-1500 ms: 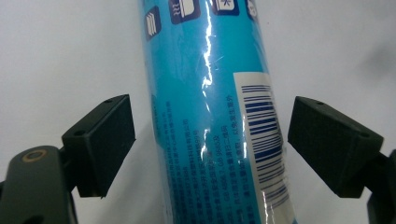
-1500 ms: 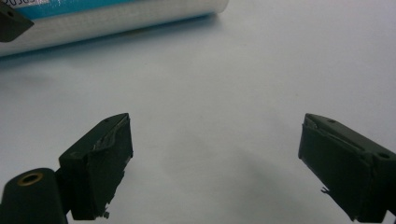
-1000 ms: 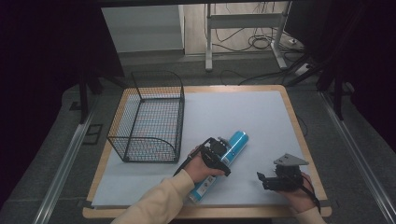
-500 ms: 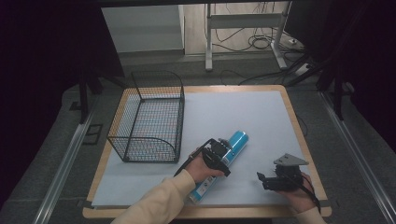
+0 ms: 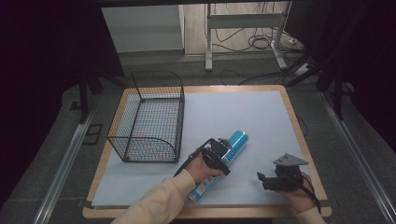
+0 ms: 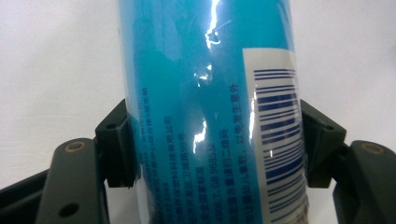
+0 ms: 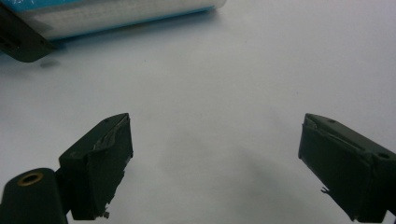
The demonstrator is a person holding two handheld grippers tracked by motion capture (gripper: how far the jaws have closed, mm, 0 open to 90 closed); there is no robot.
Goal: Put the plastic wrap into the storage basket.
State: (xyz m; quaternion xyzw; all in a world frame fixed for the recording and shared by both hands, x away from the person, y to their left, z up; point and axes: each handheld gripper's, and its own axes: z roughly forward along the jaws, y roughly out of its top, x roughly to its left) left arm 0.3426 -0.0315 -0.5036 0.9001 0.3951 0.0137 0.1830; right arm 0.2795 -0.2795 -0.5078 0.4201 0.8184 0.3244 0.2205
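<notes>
1. The blue tube [image 5: 223, 161] lies flat on the white sheet of the counter [image 5: 261, 116], near the person's edge, its bright blue end pointing up and away towards the middle of the sheet.
2. The left hand-held gripper [image 6: 210, 140] has just been closing its jaws, and the tube sits between them: in the left gripper view the pads [image 6: 122, 140] press on both sides of the blue label, beside the barcode. So the grasp looks made.
3. The tube does not look lifted yet; in the high view it appears to rest on the sheet, under the left hand-held gripper [image 5: 215, 154].
4. The right hand-held gripper [image 7: 215, 158] hovers low over bare sheet with its jaws spread wide and nothing between them; the tube's pale end passes well ahead of it.
5. The wire basket [image 5: 149, 116] stands empty at the left of the counter, apart from the tube.
6. Judged from this, picking up is the step in hand; the lift, the carry and, likely, the placing into the basket remain.
</notes>
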